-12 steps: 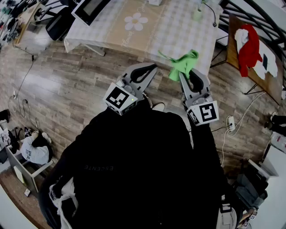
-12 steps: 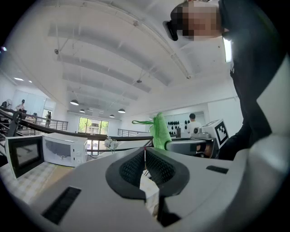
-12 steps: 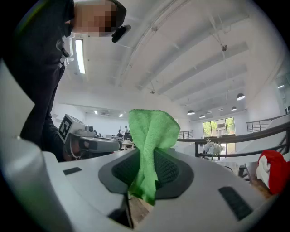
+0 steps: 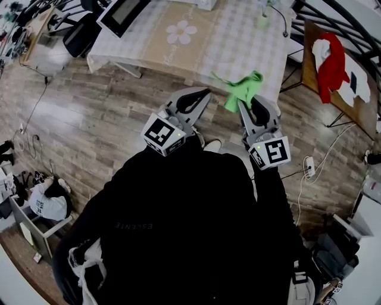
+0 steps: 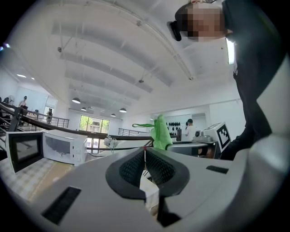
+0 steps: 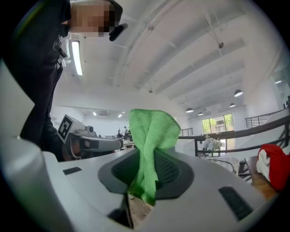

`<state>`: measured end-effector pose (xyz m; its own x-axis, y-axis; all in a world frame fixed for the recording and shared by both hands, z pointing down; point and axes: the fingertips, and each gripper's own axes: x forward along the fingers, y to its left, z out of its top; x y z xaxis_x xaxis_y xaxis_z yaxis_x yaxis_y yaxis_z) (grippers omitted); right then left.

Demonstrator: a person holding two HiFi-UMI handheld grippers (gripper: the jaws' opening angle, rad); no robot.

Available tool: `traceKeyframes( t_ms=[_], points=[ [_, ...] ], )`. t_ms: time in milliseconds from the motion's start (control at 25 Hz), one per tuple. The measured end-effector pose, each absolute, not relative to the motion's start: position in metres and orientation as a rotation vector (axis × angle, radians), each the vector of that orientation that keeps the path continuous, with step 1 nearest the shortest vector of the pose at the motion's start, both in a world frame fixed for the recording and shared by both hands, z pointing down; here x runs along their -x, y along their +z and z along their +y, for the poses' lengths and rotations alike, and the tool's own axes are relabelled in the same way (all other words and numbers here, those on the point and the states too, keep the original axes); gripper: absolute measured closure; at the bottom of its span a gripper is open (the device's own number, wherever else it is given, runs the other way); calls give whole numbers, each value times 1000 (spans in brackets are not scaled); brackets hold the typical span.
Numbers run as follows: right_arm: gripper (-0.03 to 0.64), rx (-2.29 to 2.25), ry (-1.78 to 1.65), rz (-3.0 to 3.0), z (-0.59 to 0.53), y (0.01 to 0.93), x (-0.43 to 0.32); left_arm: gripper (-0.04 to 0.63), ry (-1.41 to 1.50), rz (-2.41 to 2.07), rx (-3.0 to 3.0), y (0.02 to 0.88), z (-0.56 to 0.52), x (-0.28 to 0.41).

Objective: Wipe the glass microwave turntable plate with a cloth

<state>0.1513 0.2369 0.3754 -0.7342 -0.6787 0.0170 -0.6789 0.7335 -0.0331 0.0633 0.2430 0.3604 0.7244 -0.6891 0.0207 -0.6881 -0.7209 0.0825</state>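
Green cloth (image 6: 152, 136) bunched in right gripper (image 6: 146, 177)

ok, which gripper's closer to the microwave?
Left. In head view the left gripper sits down-right of the microwave; the right gripper, shut on the green cloth, is farther right.

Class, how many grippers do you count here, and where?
2. The left gripper, at the head view's left, is shut and empty; the right gripper, beside it, is shut on the green cloth.

The cloth (image 6: 152, 131) is fuzzy, the right gripper (image 6: 146, 156) matt plastic, the floor (image 4: 89, 131) grainy wood.
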Motion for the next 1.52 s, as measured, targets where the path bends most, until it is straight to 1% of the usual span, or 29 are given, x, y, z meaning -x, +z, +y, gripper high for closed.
traceKeyframes(
  t_ms=[880, 1520],
  points=[
    [511, -1147, 136, -2932, 212, 376, -160, 574, 50, -1188, -2851, 354, 225, -63],
    [511, -1183, 184, -2846, 134, 385, -150, 574, 46, -1124, -2857, 359, 131, -53]
  ],
)
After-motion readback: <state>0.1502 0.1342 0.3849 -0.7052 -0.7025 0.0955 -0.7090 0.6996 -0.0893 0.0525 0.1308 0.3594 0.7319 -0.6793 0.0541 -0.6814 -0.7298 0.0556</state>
